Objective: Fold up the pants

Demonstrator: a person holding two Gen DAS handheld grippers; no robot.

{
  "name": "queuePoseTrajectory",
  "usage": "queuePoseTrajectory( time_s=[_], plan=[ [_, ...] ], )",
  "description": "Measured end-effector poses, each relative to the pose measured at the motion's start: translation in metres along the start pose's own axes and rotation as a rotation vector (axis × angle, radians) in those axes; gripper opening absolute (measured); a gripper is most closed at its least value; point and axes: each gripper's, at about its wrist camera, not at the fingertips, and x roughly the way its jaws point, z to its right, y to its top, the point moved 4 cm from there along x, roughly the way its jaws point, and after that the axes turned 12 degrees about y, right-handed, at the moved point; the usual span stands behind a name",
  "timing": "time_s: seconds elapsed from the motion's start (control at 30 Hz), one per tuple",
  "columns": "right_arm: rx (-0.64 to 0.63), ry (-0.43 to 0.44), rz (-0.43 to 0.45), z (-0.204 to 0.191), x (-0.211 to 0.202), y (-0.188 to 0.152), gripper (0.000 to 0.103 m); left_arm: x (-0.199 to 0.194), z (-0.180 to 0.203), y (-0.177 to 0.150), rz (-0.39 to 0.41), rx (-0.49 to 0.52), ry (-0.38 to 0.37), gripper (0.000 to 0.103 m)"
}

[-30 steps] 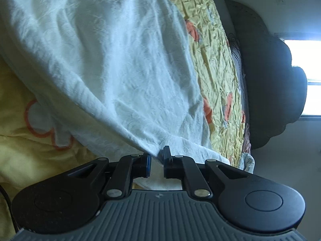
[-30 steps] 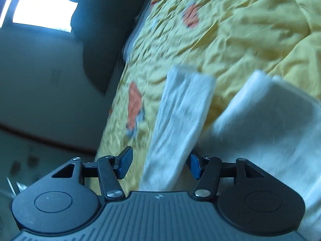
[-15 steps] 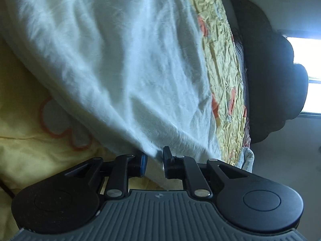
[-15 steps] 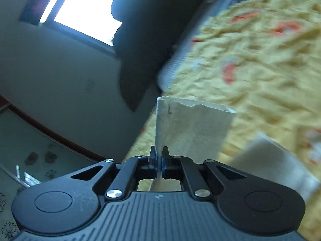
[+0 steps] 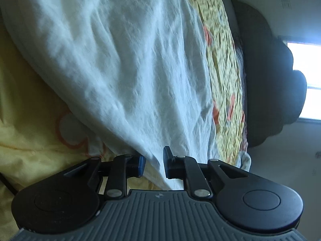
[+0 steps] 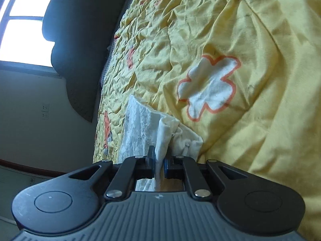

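White crinkled pants (image 5: 130, 60) stretch up and away from my left gripper (image 5: 153, 160) across a yellow flowered bedspread (image 5: 30, 140). A bunch of that cloth sits between the left jaws, which are closing on it. In the right wrist view, a narrow folded end of the pants (image 6: 138, 128) rises from my right gripper (image 6: 159, 158). Its pads pinch a thin fold of the white cloth, and the jaws are opening a little. That end hangs just above the bedspread (image 6: 220, 30).
A dark padded headboard (image 6: 80, 30) stands at the bed's far end, with a bright window (image 6: 24, 20) behind it. A wall socket (image 6: 45, 111) sits on the pale wall. The bed's edge drops to the floor at the lower left of the right wrist view.
My right gripper went from open around the pant end to shut on it, then carried it sideways over the bedspread. My left gripper's jaws stand slightly wider on the cloth.
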Motion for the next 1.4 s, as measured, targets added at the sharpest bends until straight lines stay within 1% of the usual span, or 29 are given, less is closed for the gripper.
queuePoseTrajectory(
  time_s=[0.03, 0.1, 0.17, 0.23, 0.3, 0.37, 0.43, 0.47, 0.5, 0.53, 0.57, 0.6, 0.63, 0.67, 0.7, 0.73, 0.8, 0.83, 0.93, 1.0, 1.07, 1.1, 1.13, 1.17, 1.23, 1.3, 1.33, 1.37, 1.4],
  plan=[
    [-0.008, 0.006, 0.007, -0.002, -0.001, 0.001, 0.011, -0.004, 0.0, 0.002, 0.032, 0.01, 0.023, 0.002],
    [-0.059, 0.047, 0.025, -0.019, -0.006, 0.002, 0.009, -0.014, 0.004, 0.001, 0.081, 0.048, 0.011, 0.002],
    [-0.119, 0.043, 0.05, -0.035, -0.019, 0.002, 0.008, -0.028, 0.013, -0.002, 0.116, 0.094, 0.019, 0.002],
    [-0.121, 0.007, 0.036, -0.026, -0.025, 0.004, 0.008, -0.029, 0.012, -0.005, 0.108, 0.121, 0.047, 0.002],
    [-0.073, -0.045, 0.015, 0.002, -0.022, 0.007, 0.008, -0.015, 0.002, -0.005, 0.068, 0.128, 0.096, 0.002],
    [-0.045, 0.007, 0.029, 0.01, -0.023, 0.007, 0.007, -0.007, -0.002, -0.006, 0.082, 0.135, 0.096, 0.003],
    [-0.063, -0.007, 0.03, 0.006, -0.023, 0.006, 0.007, -0.008, 0.004, -0.006, 0.1, 0.178, 0.117, 0.003],
    [-0.058, -0.011, 0.022, 0.006, -0.021, 0.008, 0.008, -0.008, 0.008, -0.006, 0.099, 0.212, 0.127, 0.006],
    [-0.041, -0.004, 0.013, 0.007, -0.021, 0.011, 0.008, -0.009, 0.01, -0.006, 0.095, 0.245, 0.132, 0.019],
    [-0.013, 0.008, 0.011, 0.008, -0.023, 0.014, 0.01, -0.012, 0.01, -0.006, 0.084, 0.252, 0.12, 0.021],
    [-0.002, 0.016, 0.031, 0.006, -0.029, 0.018, 0.011, -0.017, 0.009, -0.005, 0.068, 0.248, 0.1, 0.022],
    [-0.02, 0.007, 0.084, 0.002, -0.037, 0.023, 0.013, -0.024, 0.006, -0.003, 0.065, 0.241, 0.086, 0.028],
    [-0.067, -0.011, 0.137, -0.007, -0.045, 0.029, 0.018, -0.032, 0.003, -0.001, 0.077, 0.234, 0.081, 0.039],
    [-0.117, -0.012, 0.167, -0.016, -0.05, 0.036, 0.024, -0.041, -0.001, 0.002, 0.105, 0.226, 0.073, 0.043],
    [-0.159, 0.001, 0.179, -0.026, -0.052, 0.041, 0.041, -0.049, -0.005, 0.005, 0.135, 0.218, 0.071, 0.05],
    [-0.202, 0.008, 0.171, -0.038, -0.048, 0.046, 0.061, -0.055, -0.009, 0.008, 0.162, 0.206, 0.079, 0.051],
    [-0.317, 0.007, 0.09, -0.063, -0.026, 0.052, 0.077, -0.062, -0.015, 0.015, 0.179, 0.188, 0.085, 0.051],
    [-0.397, -0.015, 0.036, -0.075, -0.01, 0.052, 0.077, -0.063, -0.016, 0.016, 0.176, 0.183, 0.083, 0.051],
    [-0.629, -0.184, -0.111, -0.092, 0.046, 0.048, 0.077, -0.062, -0.014, 0.014, 0.187, 0.194, 0.099, 0.052],
    [-0.702, -0.26, -0.206, -0.09, 0.078, 0.045, 0.077, -0.061, -0.013, 0.012, 0.198, 0.212, 0.111, 0.052],
    [-0.712, -0.255, -0.296, -0.081, 0.097, 0.034, 0.077, -0.058, -0.014, 0.013, 0.196, 0.2, 0.115, 0.052],
    [-0.698, -0.229, -0.344, -0.078, 0.106, 0.029, 0.069, -0.058, -0.015, 0.014, 0.196, 0.194, 0.112, 0.052],
    [-0.702, -0.237, -0.365, -0.073, 0.111, 0.026, 0.042, -0.058, -0.015, 0.015, 0.196, 0.194, 0.112, 0.052],
    [-0.737, -0.27, -0.369, -0.072, 0.115, 0.024, 0.03, -0.059, -0.016, 0.016, 0.197, 0.195, 0.112, 0.052],
    [-0.746, -0.237, -0.364, -0.075, 0.11, 0.025, 0.02, -0.061, -0.016, 0.017, 0.21, 0.201, 0.117, 0.051],
    [-0.701, -0.169, -0.303, -0.079, 0.101, 0.035, 0.016, -0.062, -0.014, 0.018, 0.231, 0.22, 0.127, 0.049],
    [-0.659, -0.154, -0.29, -0.076, 0.099, 0.039, 0.015, -0.061, -0.016, 0.019, 0.232, 0.214, 0.14, 0.045],
    [-0.637, -0.189, -0.306, -0.066, 0.103, 0.038, 0.015, -0.058, -0.021, 0.021, 0.225, 0.199, 0.148, 0.043],
    [-0.655, -0.181, -0.305, -0.059, 0.102, 0.035, 0.014, -0.056, -0.026, 0.022, 0.229, 0.185, 0.147, 0.035]
  ],
)
